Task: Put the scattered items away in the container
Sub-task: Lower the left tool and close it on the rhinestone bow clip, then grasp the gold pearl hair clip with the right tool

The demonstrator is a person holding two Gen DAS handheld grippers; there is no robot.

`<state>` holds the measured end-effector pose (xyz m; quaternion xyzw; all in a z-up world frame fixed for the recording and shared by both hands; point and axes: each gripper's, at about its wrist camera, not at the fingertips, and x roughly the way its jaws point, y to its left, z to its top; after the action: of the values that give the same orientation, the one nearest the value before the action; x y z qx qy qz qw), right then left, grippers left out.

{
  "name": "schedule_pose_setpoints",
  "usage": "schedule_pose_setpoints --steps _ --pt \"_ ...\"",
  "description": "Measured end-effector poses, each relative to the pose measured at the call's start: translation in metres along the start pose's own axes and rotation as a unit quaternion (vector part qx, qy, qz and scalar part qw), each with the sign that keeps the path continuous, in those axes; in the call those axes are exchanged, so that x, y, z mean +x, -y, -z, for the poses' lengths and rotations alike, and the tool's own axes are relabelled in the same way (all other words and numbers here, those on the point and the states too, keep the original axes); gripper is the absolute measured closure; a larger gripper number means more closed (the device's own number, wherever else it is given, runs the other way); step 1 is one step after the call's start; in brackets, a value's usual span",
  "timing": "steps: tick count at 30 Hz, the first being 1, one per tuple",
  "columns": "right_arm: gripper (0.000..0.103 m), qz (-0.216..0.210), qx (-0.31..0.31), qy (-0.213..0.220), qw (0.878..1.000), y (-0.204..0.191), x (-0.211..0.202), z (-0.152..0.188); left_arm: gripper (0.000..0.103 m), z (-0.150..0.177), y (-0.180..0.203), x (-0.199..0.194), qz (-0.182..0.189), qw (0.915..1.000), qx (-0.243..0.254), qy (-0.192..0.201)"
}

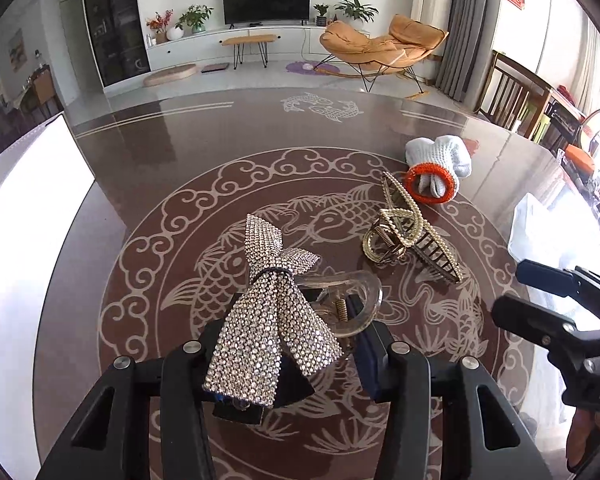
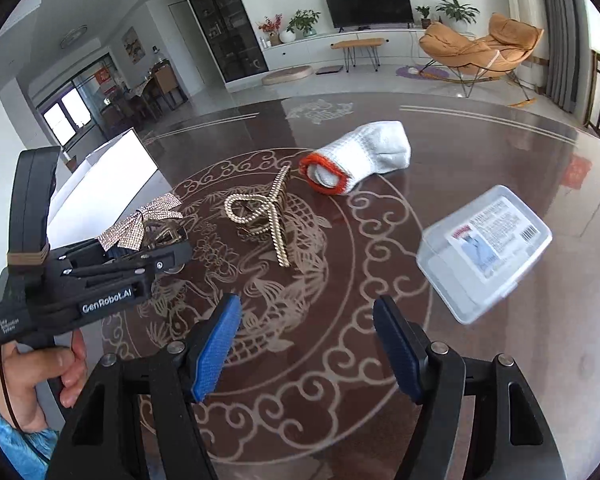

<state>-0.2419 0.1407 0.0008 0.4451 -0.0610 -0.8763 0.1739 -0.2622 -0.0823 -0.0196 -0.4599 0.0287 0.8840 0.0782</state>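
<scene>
Your left gripper [image 1: 296, 344] is clenched on the clear plastic claw clip with the rhinestone bow [image 1: 272, 308], its pads pressing the clip's sides just above the dark glossy table with the pale fish pattern [image 1: 380, 128]. Your right gripper [image 2: 308, 344] hangs released, jaws wide apart with only table between them. The clear plastic container with the printed label [image 2: 484, 248] sits to its right; the gold pearl-edged claw clip [image 2: 264, 212] and white knitted glove with orange cuff [image 2: 360, 156] lie beyond.
</scene>
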Motion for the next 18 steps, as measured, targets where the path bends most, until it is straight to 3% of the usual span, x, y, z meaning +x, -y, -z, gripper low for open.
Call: schedule_pose_setpoints --steps 4,9,12,13,18 --pt "0.033 0.017 -0.045 -0.01 0.999 -0.035 0.049 -0.042 0.054 0.003 -0.021 -0.002 -0.01 0.9999 -0.01 0.001" --pt "0.033 0.054 -0.064 -0.034 0.996 -0.055 0.089 -0.055 0.054 0.003 -0.03 0.003 -0.017 0.9996 -0.024 0.002" --pt "0.043 0.072 -0.07 -0.049 0.994 -0.059 0.099 -0.053 0.054 0.005 -0.03 0.008 -0.019 0.9994 -0.029 -0.002" --pt "0.058 0.081 -0.079 -0.047 0.992 -0.061 0.098 -0.052 0.054 0.009 -0.031 0.008 -0.019 0.9994 -0.03 -0.003" --pt "0.059 0.085 -0.07 -0.044 0.993 -0.061 0.086 -0.047 0.054 0.015 -0.031 0.001 -0.022 0.9994 -0.028 0.003"
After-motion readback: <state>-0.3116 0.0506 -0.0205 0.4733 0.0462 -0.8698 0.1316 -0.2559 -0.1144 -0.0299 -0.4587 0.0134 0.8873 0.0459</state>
